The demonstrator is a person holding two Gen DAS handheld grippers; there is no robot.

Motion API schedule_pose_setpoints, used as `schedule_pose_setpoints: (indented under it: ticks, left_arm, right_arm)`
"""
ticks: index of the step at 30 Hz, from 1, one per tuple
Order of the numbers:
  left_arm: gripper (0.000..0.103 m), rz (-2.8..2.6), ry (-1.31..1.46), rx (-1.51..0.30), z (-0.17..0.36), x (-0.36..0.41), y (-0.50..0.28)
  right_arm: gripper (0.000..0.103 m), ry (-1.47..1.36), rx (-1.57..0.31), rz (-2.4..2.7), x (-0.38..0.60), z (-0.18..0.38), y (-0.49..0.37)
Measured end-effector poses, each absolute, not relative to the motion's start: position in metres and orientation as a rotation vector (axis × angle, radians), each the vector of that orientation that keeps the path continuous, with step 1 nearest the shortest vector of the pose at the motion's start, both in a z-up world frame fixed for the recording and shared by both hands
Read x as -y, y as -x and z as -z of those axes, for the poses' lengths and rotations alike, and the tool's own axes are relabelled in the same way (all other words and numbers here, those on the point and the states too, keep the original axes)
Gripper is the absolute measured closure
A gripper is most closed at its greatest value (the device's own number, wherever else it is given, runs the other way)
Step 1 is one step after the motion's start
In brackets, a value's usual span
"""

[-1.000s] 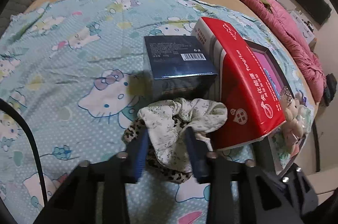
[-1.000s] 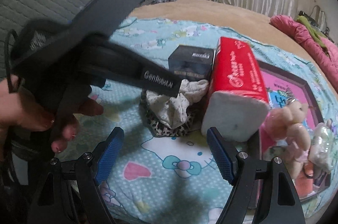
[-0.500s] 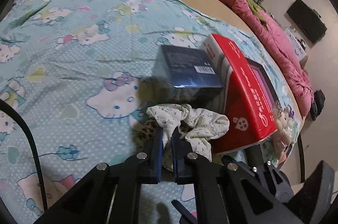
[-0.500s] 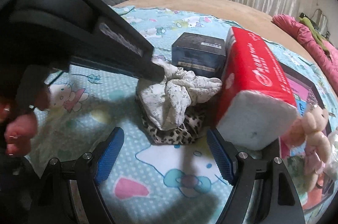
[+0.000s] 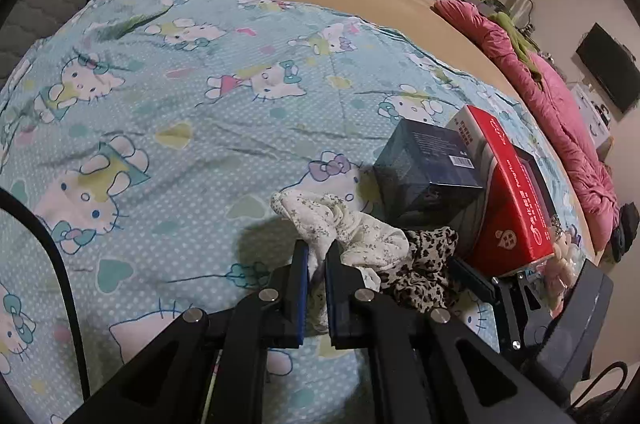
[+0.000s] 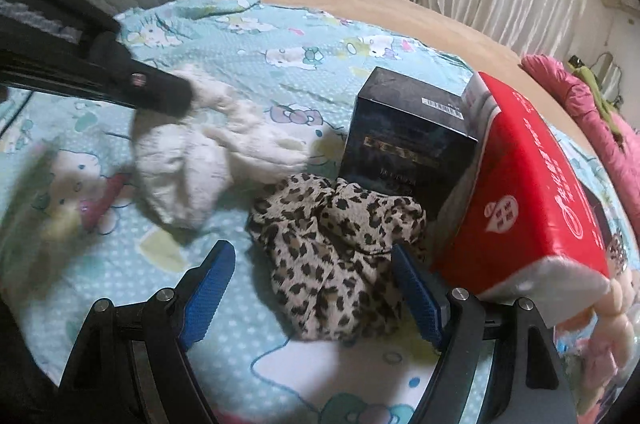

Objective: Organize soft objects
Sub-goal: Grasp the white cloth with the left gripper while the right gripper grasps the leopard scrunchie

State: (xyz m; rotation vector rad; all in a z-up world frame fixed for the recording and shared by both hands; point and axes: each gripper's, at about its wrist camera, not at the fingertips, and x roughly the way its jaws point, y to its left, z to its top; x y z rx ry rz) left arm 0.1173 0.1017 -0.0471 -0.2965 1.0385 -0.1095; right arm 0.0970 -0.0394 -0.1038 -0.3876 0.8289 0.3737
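Observation:
My left gripper point(image 5: 316, 256) is shut on a white floral scrunchie point(image 5: 344, 228) and holds it up off the bed; in the right wrist view the scrunchie point(image 6: 192, 168) hangs blurred from the left gripper's fingers point(image 6: 160, 92). A leopard-print scrunchie point(image 6: 336, 248) lies on the Hello Kitty blanket point(image 6: 280, 36) beside the boxes; it also shows in the left wrist view point(image 5: 424, 264). My right gripper point(image 6: 316, 288) is open, its blue pads on either side of the leopard scrunchie's near end.
A dark blue box point(image 6: 404, 132) and a red tissue pack point(image 6: 536, 200) stand right of the scrunchies. A pink plush toy point(image 6: 600, 324) lies on a pink-lined tray at far right. A pink duvet point(image 5: 560, 112) runs along the bed's right edge.
My left gripper closed on the white scrunchie and lifted it left, off the leopard one. My right gripper moved in toward the leopard scrunchie.

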Motion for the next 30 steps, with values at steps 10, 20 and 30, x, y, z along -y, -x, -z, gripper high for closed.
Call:
schedule_pose_setpoints:
  ticks: [10,20,30]
  left_arm:
    - [0.095,0.104,0.296,-1.059,0.052,-0.101,-0.114]
    - [0.095,0.109,0.289,-1.035,0.042,-0.100,-0.104]
    - [0.096,0.174,0.331,-0.977,0.015,-0.088,-0.083]
  right_arm:
    - [0.080,0.463,-0.855,-0.460,0.019,0.112,-0.093]
    - [0.091,0.246,-0.887,-0.641,0.039,0.080,-0.071]
    - [0.091,0.162,-0.813,-0.614,0.079,0.036,-0.051]
